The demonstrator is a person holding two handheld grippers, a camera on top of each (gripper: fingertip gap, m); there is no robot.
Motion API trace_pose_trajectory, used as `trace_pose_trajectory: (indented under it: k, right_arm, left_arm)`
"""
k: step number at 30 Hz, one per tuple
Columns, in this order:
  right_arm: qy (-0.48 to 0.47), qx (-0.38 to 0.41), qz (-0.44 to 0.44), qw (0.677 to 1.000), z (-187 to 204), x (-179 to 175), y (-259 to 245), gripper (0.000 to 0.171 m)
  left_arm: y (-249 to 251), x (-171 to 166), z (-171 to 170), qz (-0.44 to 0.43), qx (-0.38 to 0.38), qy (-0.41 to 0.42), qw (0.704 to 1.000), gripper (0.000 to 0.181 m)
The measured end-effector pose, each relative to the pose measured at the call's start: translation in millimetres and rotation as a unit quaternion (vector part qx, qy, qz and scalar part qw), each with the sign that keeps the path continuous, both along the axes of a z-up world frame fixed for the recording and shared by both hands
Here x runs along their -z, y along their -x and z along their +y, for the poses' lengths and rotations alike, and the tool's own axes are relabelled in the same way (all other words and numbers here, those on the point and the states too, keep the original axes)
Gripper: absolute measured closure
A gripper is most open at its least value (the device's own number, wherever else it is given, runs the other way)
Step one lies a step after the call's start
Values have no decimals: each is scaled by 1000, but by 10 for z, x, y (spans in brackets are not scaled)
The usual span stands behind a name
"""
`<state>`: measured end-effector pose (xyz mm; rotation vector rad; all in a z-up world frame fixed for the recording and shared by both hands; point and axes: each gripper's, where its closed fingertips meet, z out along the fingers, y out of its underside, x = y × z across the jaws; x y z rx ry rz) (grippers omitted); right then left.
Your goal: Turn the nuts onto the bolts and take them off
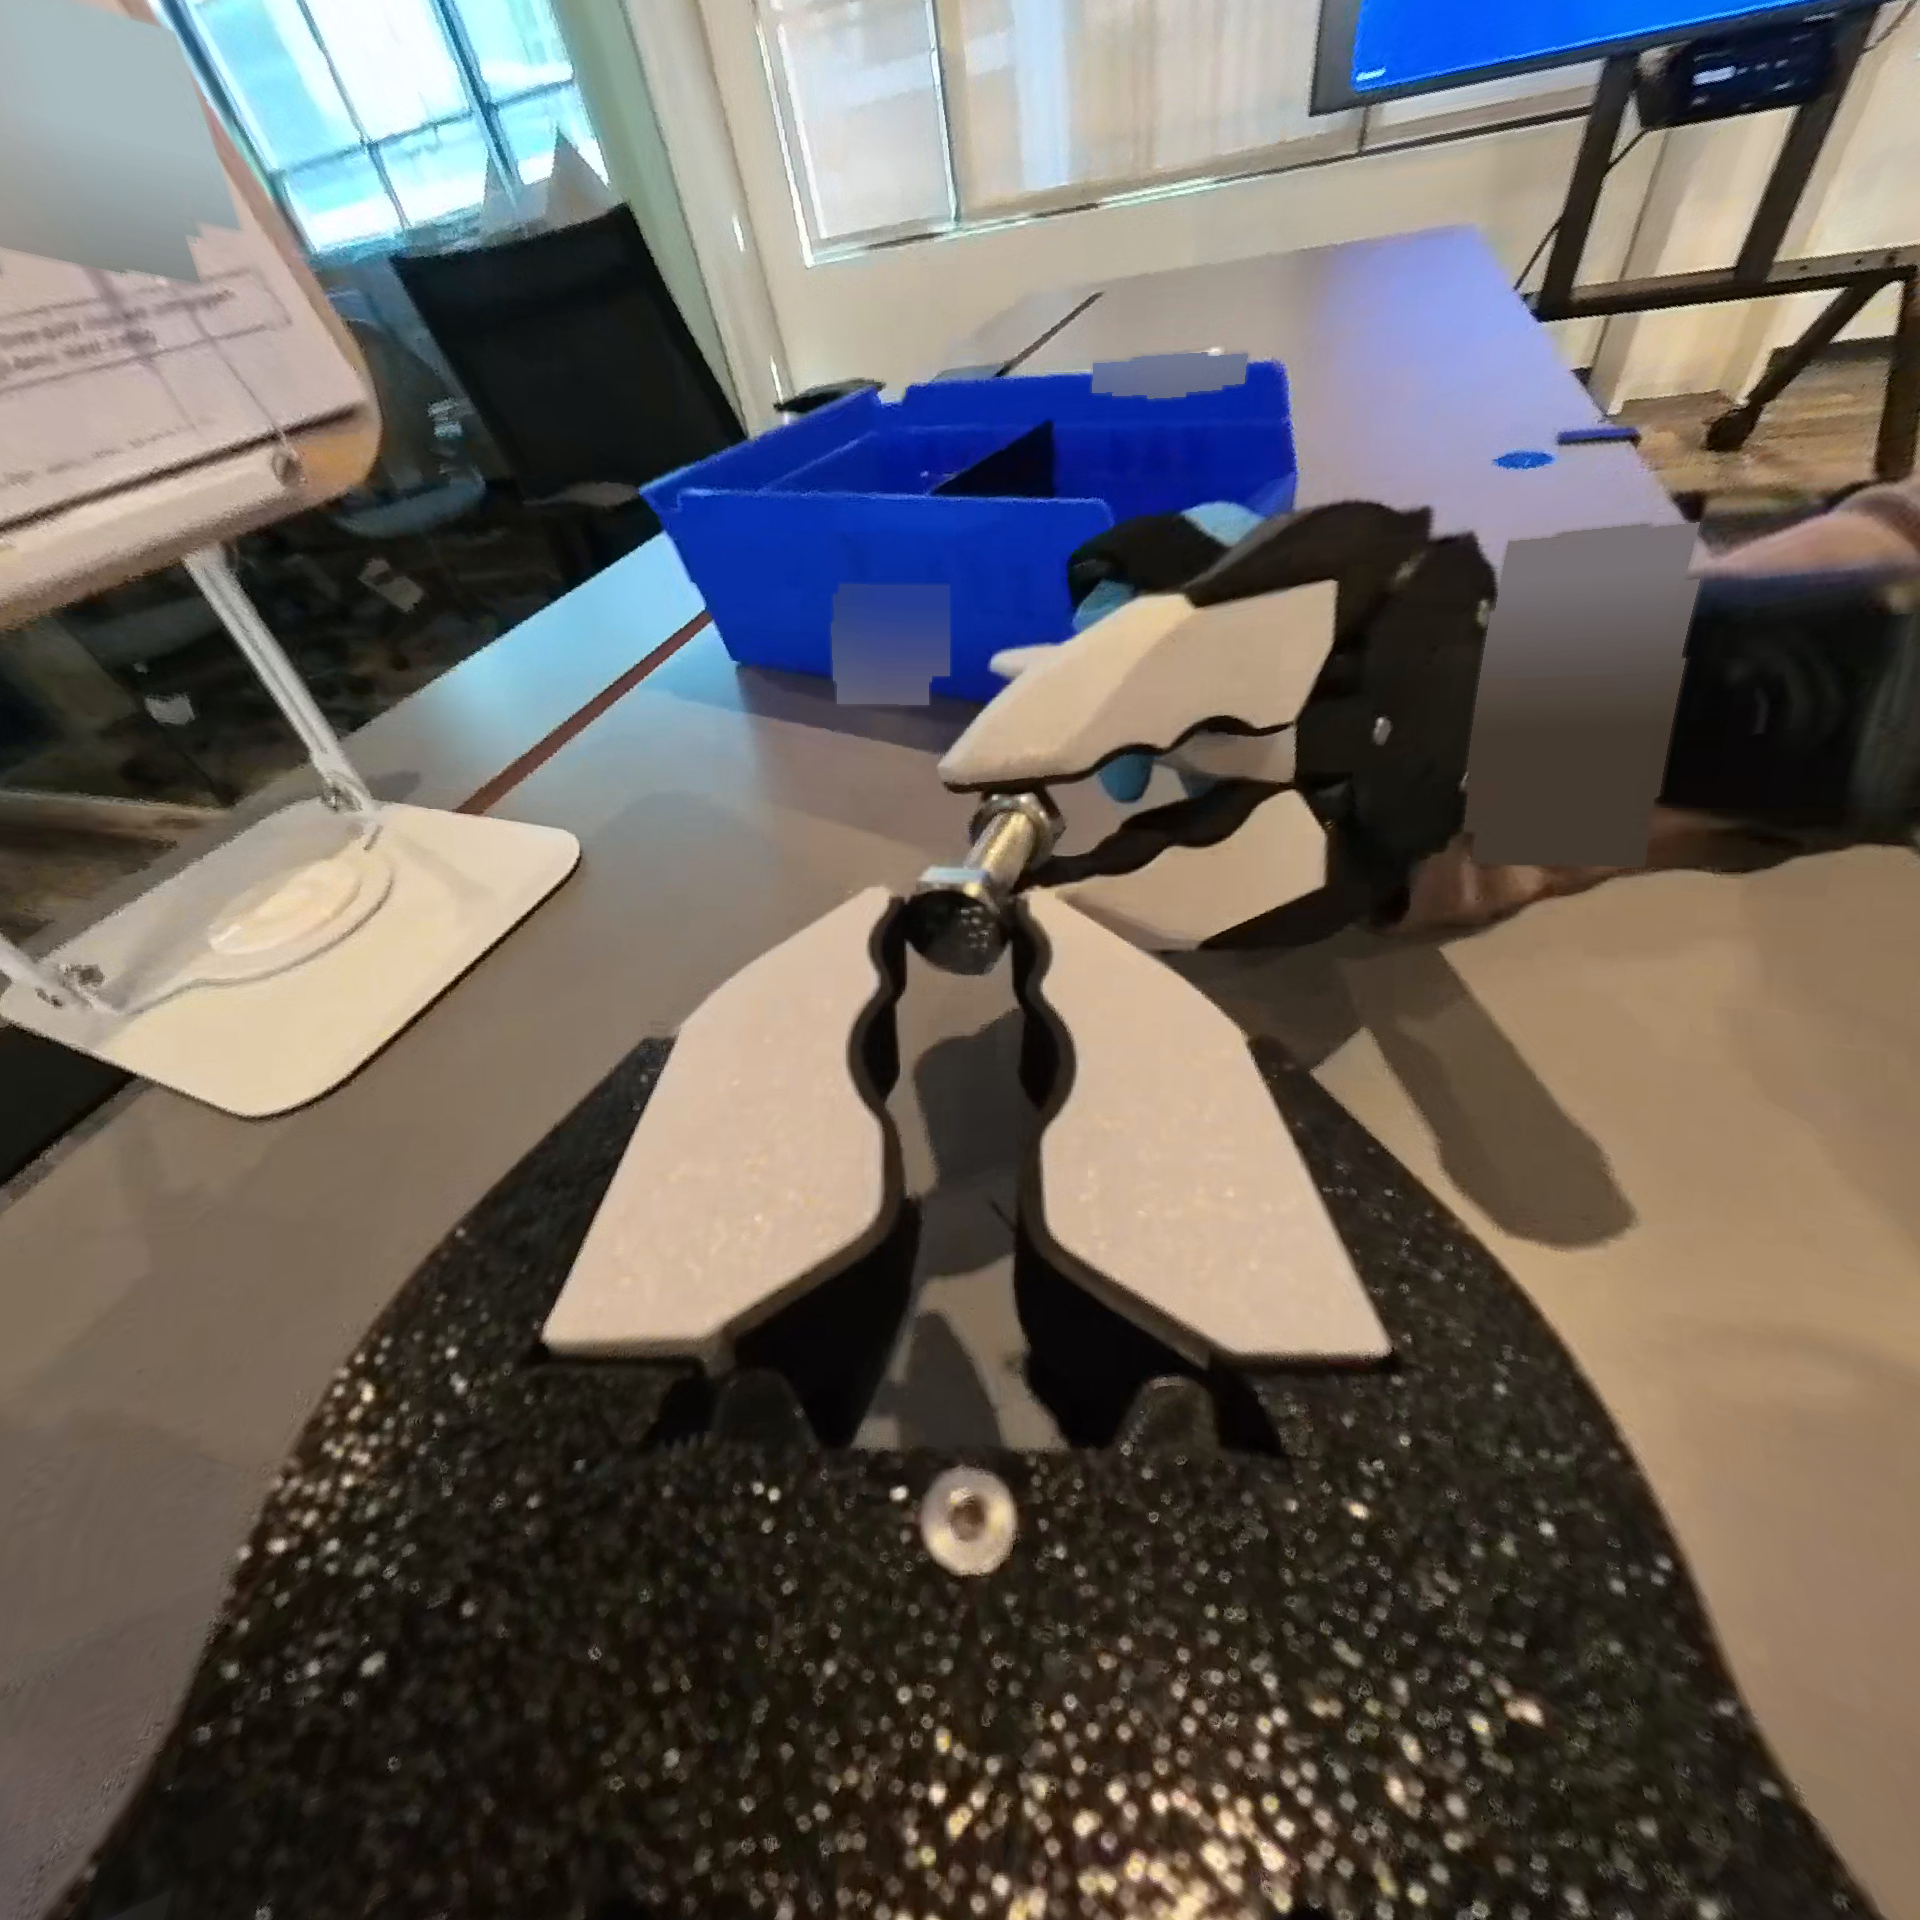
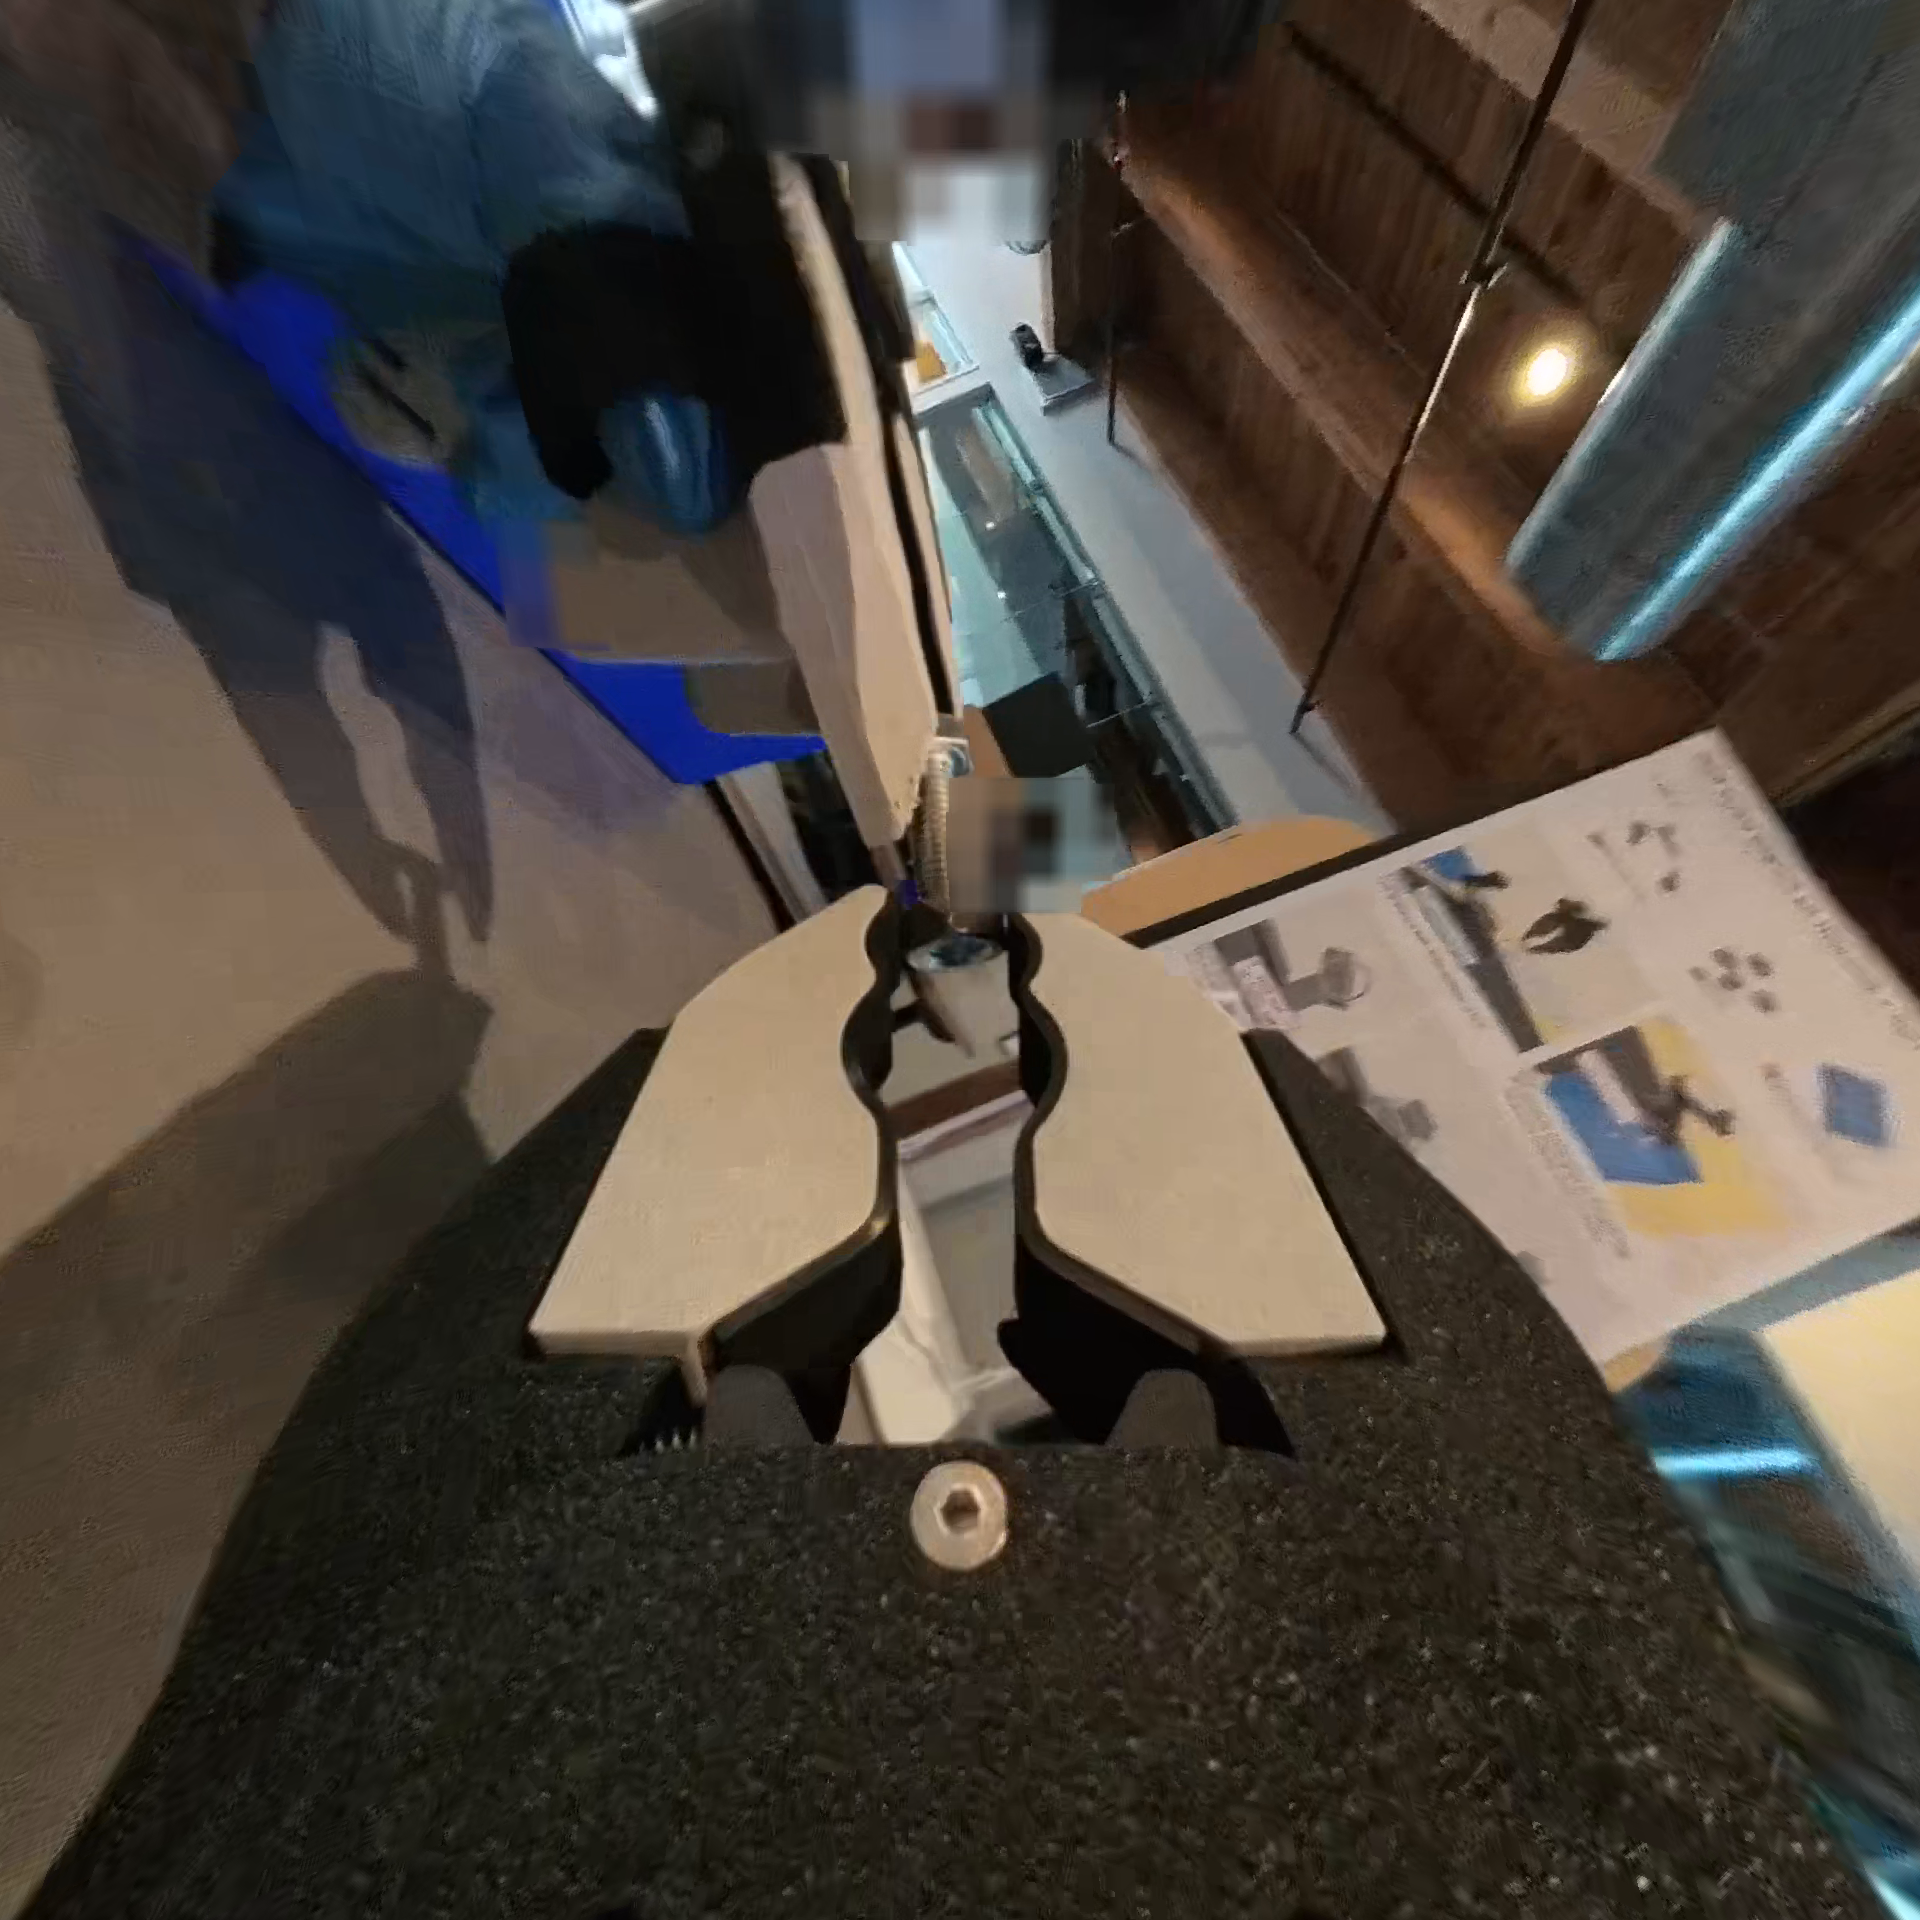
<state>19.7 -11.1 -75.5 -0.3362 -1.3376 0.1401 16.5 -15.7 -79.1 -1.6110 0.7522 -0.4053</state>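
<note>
Midway: bolt [image 1: 989, 844] being held above table [image 1: 1558, 1091] by head in left tool [image 1: 954, 914], nearly closed; nut [image 1: 1016, 808] at far threaded end being pinched by right tool [image 1: 1023, 821]. Whether threading on or off, cannot tell; blue bin [image 1: 935, 520] beyond.
</note>
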Motion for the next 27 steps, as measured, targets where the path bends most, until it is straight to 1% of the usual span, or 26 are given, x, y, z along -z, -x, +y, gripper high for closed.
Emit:
trace_pose_trajectory:
  k: [3, 5, 7, 10, 11, 12, 14, 15, 16, 21, 27]
  right_arm:
    - [-102, 22, 7, 994, 33, -2, 68, 153]
    - [-146, 26, 10, 989, 77, -9, 109, 153]
    - [-162, 26, 13, 986, 140, -23, 149, 153]
    - [-152, 39, 20, 987, 251, -51, 199, 152]
    - [-147, 38, 20, 988, 277, -46, 205, 155]
    - [-142, 40, 24, 989, 310, -50, 202, 163]
    - [-119, 48, 23, 991, 408, -43, 186, 158]
    - [-97, 48, 21, 994, 449, -38, 177, 152]
    - [-74, 47, 22, 996, 479, -44, 166, 151]
    - [40, 7, 29, 999, 519, -57, 157, 152]
    - [154, -17, 40, 987, 663, -85, 100, 154]
  left_arm:
    - [72, -7, 29, -9, -25, 26, 999, 162]
    - [115, 5, 66, -9, -47, 38, 998, 162]
    - [168, 21, 105, -15, -71, 51, 996, 162]
    - [262, 14, 145, -46, -97, 71, 992, 162]
    - [300, 12, 159, -57, -107, 77, 990, 162]
    - [347, 21, 174, -61, -119, 82, 988, 162]
    - [433, 23, 208, -62, -146, 74, 985, 162]
    - [438, 16, 213, -65, -149, 71, 984, 162]
    - [429, 7, 217, -67, -149, 67, 984, 162]
    - [439, -34, 280, -53, -191, 19, 980, 162]
    - [472, -101, 332, -5, -242, -64, 968, 162]
